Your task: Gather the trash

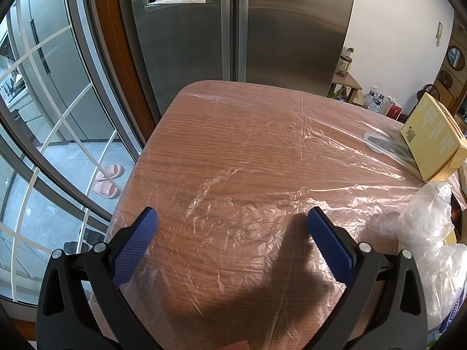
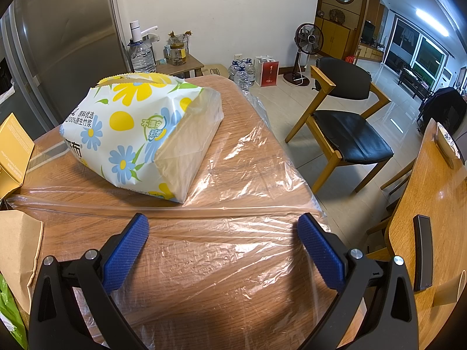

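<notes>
Nothing collected yet, I judge: my left gripper (image 1: pixel 232 218) and right gripper (image 2: pixel 223 227) hover spread and empty; the clear plastic sheet (image 2: pixel 248 157) lies at twelve o'clock, tissue pack (image 2: pixel 137 134) at eleven.

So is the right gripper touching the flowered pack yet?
Apart. The right wrist view shows the right gripper open, with bare film-covered table between its fingertips and the flowered pack.
</notes>
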`<state>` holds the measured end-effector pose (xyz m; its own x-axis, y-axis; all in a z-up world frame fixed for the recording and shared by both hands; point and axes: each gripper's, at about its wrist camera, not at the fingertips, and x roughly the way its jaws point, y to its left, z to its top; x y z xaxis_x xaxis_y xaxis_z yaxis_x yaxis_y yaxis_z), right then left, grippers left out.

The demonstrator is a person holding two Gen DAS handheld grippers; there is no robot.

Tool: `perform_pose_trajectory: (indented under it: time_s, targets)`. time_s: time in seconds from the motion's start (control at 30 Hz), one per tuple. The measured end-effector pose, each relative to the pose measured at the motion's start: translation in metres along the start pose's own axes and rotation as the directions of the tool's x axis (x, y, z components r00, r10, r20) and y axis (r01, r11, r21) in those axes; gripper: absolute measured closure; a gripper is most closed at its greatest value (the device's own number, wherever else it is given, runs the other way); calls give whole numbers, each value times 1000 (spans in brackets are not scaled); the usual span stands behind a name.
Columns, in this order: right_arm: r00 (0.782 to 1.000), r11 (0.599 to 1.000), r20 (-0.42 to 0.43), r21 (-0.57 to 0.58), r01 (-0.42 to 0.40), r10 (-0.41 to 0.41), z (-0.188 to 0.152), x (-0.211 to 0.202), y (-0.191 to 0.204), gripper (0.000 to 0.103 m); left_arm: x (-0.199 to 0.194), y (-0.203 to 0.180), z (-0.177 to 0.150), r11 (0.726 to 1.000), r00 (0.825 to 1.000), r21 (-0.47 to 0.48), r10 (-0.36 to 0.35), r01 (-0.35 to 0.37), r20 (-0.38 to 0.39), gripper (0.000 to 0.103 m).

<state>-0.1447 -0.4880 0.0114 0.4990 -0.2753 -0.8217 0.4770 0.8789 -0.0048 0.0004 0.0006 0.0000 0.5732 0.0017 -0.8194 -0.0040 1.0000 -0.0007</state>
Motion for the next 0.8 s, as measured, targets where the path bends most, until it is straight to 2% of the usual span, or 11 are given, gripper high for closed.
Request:
perform_pose_trajectory:
  time_s: [0.33,0.4,0.47,0.63,0.73,0.8]
  targets:
    - [1000,1000,-17,7,4,-4,-1,-1,-1,4,0,0,0,1000,1000,4,0,0,0,1]
    - [1000,1000,-6,19,-17,17,-2,-13,-2,4,-2,-1,0,1000,1000,13,-6,6,-19,1]
    - [999,1000,26,0,-30,30,0,-25,1,4,-17,-2,2,1000,1000,7,-18,18,-7,2]
    - [991,993,97,-86,-82,90,-18,-79,12,4,-66,2,-2,998,992,55,-38,32,119,2]
    - [984,983,112,-138,-123,139,-35,-109,21,4,-96,-4,-16,991,984,104,-99,84,148,2]
    - [976,970,97,-168,-178,196,-50,-126,31,4,-115,-14,-30,982,979,155,-134,110,155,2]
